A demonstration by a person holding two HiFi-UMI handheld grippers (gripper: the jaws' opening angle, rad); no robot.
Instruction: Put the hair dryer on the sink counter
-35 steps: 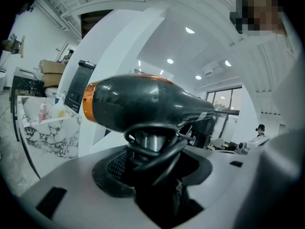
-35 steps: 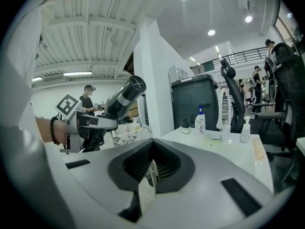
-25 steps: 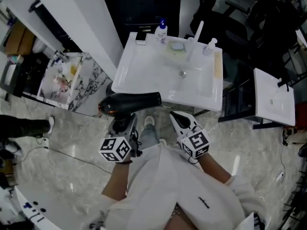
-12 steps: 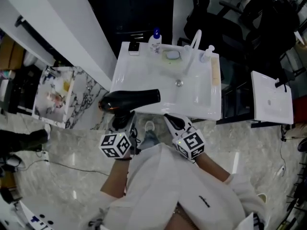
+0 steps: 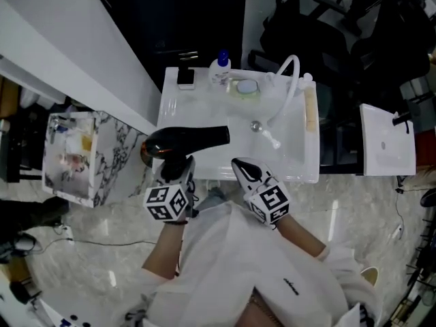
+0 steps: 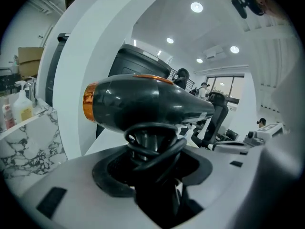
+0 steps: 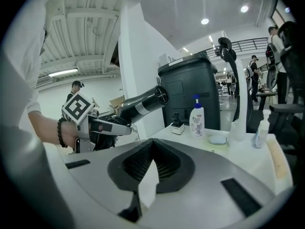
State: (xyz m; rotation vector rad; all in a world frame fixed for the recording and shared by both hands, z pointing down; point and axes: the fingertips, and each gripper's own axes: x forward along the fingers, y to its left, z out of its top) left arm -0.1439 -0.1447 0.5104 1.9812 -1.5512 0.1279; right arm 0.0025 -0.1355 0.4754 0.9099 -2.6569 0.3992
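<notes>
On my left gripper (image 5: 180,170) the jaws clamp the hair dryer (image 5: 192,140), at the near left corner of the sink surface (image 5: 300,163). On my right gripper (image 5: 243,167) the jaws are together, empty.

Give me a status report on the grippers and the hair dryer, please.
Left gripper shut on hair dryer handle. Right gripper shut, empty. Dryer held at front left corner of sink counter, not set down. Hose lies in basin; left rim bare.

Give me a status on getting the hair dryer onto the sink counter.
Done: the hair dryer is gripped by its handle in the jaws of the left gripper. In hand: it hangs at the near left edge of the sink counter, not resting on it. Left: set it down and let go. The right gripper is shut, empty.
</notes>
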